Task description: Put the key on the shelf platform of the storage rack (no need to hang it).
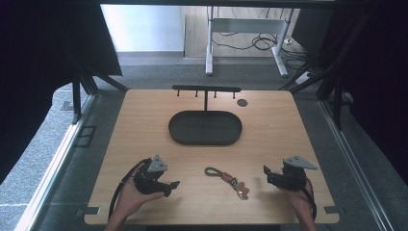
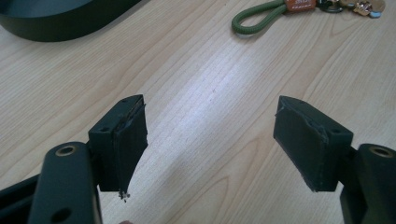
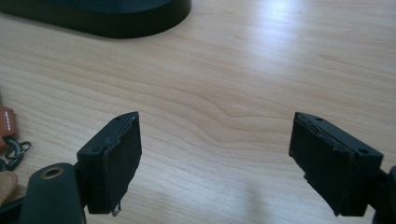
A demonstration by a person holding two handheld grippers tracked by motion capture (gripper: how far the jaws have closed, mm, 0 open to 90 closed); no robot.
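Observation:
A keychain (image 1: 227,177) with a green cord loop, an orange tag and metal keys lies on the wooden table (image 1: 269,134) near the front, between the two hands. Its green loop (image 2: 254,16) shows at the top of the left gripper view, and its orange tag (image 3: 5,125) at the left edge of the right gripper view. My left gripper (image 1: 172,185) rests at the front left, open, jaws wide apart over bare wood (image 2: 210,140). My right gripper (image 1: 266,172) rests at the front right, also open and holding nothing (image 3: 215,158).
A dark oval tray (image 1: 205,128) sits mid-table, with a black T-shaped hook stand (image 1: 206,90) rising behind it. A small dark disc (image 1: 242,102) lies at the back right. Beyond the table are a grey floor, desk legs and cables.

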